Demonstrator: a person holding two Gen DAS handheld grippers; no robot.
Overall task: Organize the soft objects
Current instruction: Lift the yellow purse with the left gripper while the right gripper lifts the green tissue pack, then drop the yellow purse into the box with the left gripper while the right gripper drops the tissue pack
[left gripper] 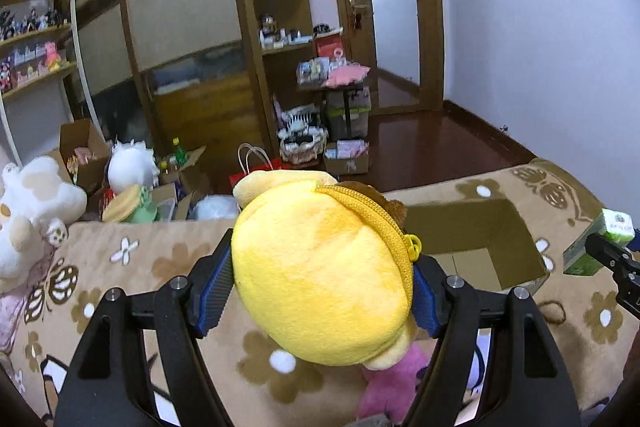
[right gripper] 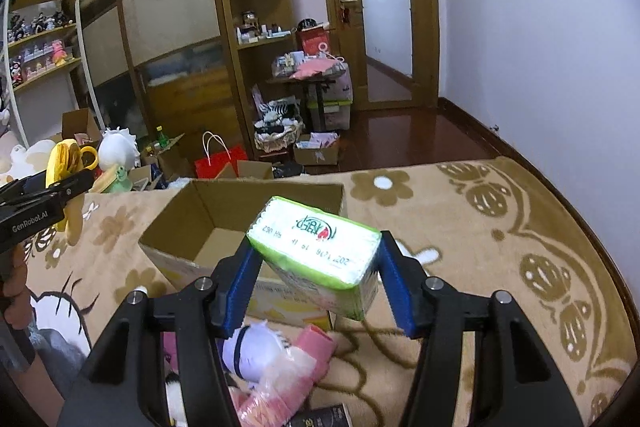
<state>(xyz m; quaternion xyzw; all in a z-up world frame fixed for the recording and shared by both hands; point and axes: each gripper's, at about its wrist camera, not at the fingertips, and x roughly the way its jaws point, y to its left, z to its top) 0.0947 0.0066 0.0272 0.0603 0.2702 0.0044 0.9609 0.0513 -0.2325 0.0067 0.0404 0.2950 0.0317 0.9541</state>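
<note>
My left gripper (left gripper: 322,287) is shut on a yellow plush pouch (left gripper: 320,267) with a zipper and holds it above the bed. It also shows in the right wrist view (right gripper: 66,163) at the far left. My right gripper (right gripper: 316,283) is shut on a green-and-white tissue pack (right gripper: 320,255), held tilted just in front of an open cardboard box (right gripper: 192,223). The box (left gripper: 476,239) stands on the brown flowered blanket (left gripper: 160,267), to the right of the pouch. The tissue pack (left gripper: 600,247) shows at the right edge of the left wrist view.
Pink and white soft items (right gripper: 280,359) lie on the blanket below my right gripper. A pink plush (left gripper: 392,387) lies under the pouch. A white plush toy (left gripper: 28,211) sits at the bed's left. Boxes, bags and shelves crowd the floor beyond the bed.
</note>
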